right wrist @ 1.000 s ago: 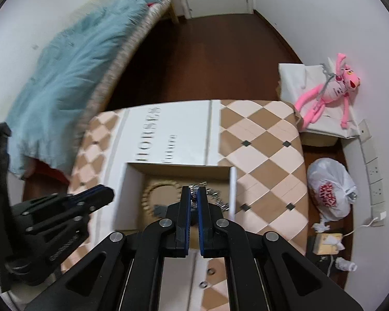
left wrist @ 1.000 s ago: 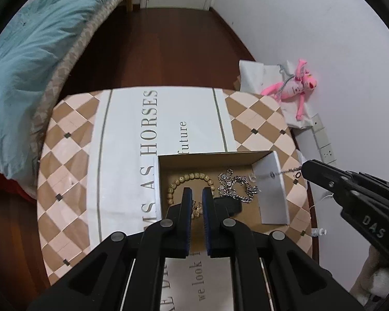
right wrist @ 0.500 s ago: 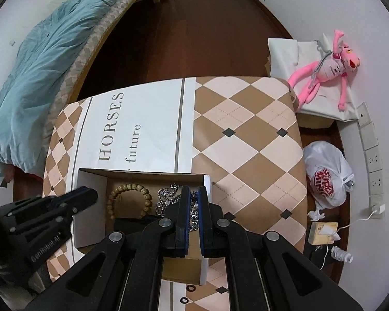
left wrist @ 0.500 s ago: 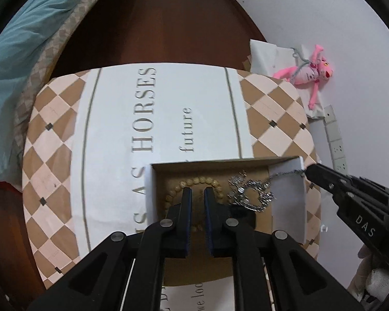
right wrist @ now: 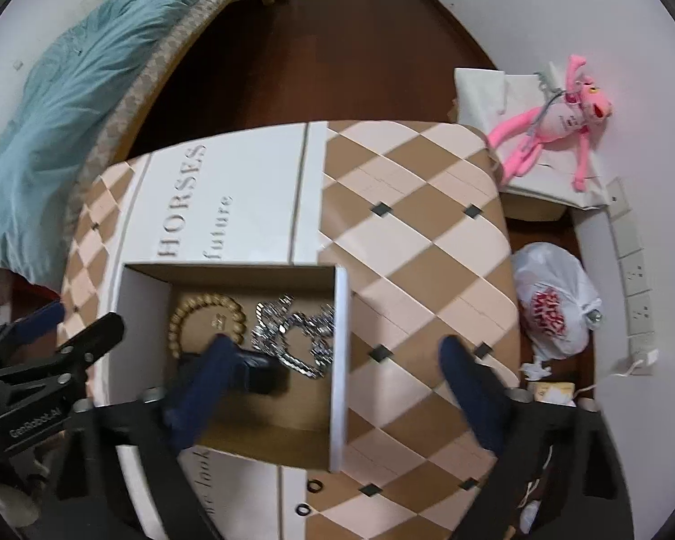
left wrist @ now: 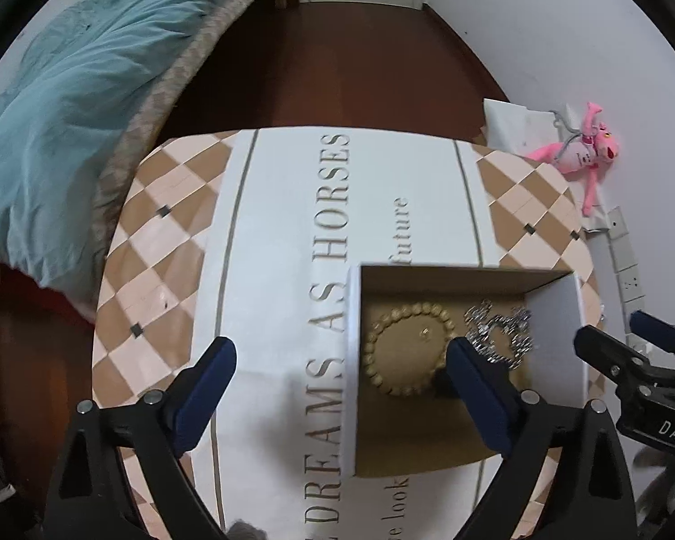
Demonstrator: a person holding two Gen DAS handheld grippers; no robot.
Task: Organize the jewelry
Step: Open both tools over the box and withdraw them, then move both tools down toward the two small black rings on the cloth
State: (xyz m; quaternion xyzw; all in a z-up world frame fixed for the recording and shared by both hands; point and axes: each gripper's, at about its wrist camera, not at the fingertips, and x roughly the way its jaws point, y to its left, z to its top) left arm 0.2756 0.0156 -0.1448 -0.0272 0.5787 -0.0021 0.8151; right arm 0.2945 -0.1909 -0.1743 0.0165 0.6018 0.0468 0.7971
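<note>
An open cardboard box (left wrist: 558,328) (right wrist: 144,315) with white outer walls stands on the checked tablecloth (left wrist: 166,270). A beaded bracelet (left wrist: 409,310) (right wrist: 202,303), a silver chain (left wrist: 499,328) (right wrist: 292,328) and a small black object (right wrist: 261,375) lie in it. My left gripper (left wrist: 339,351) hangs over the box's left wall, jaws opening wide and gripping nothing. My right gripper (right wrist: 335,346) straddles the right wall from above, jaws likewise opening and empty. Each gripper shows at the edge of the other's view: the right gripper (left wrist: 630,346), the left gripper (right wrist: 67,328).
Two small black rings (right wrist: 315,486) lie on the cloth in front of the box. A bed with a teal blanket (left wrist: 67,103) is at the left. A pink plush toy (right wrist: 558,126), a white plastic bag (right wrist: 558,301) and wall sockets (right wrist: 639,288) are at the right.
Both grippers went from shut to wide open and sank toward the box. The silver chain's end, which stretched over the right wall, now lies inside the box.
</note>
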